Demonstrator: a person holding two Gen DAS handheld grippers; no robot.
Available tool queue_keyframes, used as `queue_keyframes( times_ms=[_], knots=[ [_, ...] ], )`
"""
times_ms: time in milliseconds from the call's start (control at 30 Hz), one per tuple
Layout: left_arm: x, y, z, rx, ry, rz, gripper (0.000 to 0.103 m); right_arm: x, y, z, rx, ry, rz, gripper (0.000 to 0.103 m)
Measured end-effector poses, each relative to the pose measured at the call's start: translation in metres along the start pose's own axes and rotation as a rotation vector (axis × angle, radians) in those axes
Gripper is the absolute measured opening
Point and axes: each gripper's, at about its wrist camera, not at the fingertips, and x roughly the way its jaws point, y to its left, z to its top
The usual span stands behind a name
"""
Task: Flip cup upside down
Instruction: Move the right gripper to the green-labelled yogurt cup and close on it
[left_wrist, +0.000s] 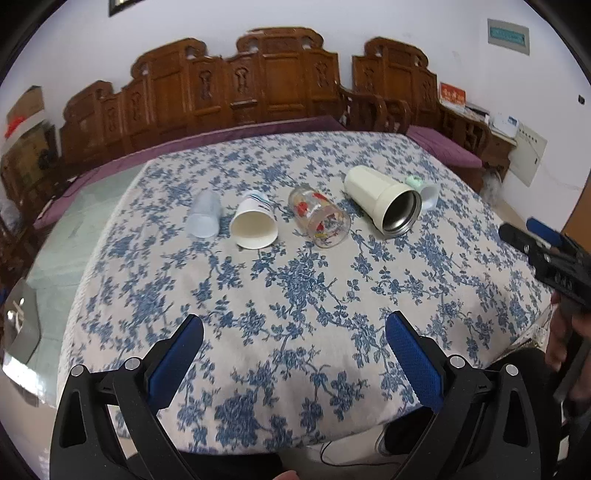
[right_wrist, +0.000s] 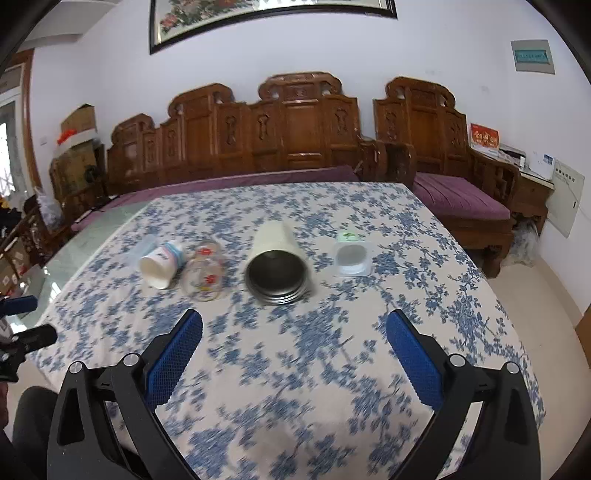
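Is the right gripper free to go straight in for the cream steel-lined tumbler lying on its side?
Probably yes. The right gripper is open, and only bare tablecloth lies between it and the tumbler, whose mouth faces it. The glass cup lies apart on the left.

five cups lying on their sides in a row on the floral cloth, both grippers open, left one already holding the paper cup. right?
Not quite. The left gripper holds nothing: in the left wrist view its jaws stand open above bare cloth, well short of the paper cup. The rest stands: five cups on their sides on the floral cloth, and the right gripper is open too.
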Motion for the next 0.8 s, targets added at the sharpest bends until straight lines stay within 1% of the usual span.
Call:
queue_keyframes(
  times_ms=[100, 200, 333, 500, 567, 600, 667, 700, 800],
  knots=[
    [0.018, 0.002, 0.013, 0.006, 0.022, -0.045, 0.095, 0.021, -0.012, 0.016, -0.003, 0.012, -0.019, 0.100],
    [0.033, 0.001, 0.026, 0.029, 0.033, -0.044, 0.095, 0.041, -0.025, 0.033, -0.006, 0.025, -0.026, 0.100],
    [0.050, 0.000, 0.039, 0.044, 0.032, -0.047, 0.095, 0.071, -0.045, 0.051, -0.005, 0.051, -0.060, 0.100],
    [0.073, 0.002, 0.056, 0.048, 0.037, -0.081, 0.095, 0.115, -0.068, 0.070, -0.002, 0.105, -0.067, 0.095],
    [0.080, 0.001, 0.062, 0.056, 0.033, -0.096, 0.095, 0.136, -0.075, 0.079, -0.006, 0.140, -0.067, 0.090],
    [0.083, 0.001, 0.065, 0.057, 0.031, -0.101, 0.095, 0.150, -0.080, 0.084, 0.000, 0.161, -0.068, 0.090],
    [0.089, 0.000, 0.070, 0.056, 0.023, -0.111, 0.095, 0.168, -0.087, 0.091, 0.014, 0.189, -0.069, 0.082],
    [0.093, 0.001, 0.073, 0.053, 0.018, -0.108, 0.095, 0.181, -0.089, 0.094, 0.015, 0.213, -0.069, 0.080],
    [0.100, 0.001, 0.080, 0.034, 0.000, -0.128, 0.095, 0.208, -0.088, 0.104, -0.003, 0.242, -0.071, 0.078]
  ],
)
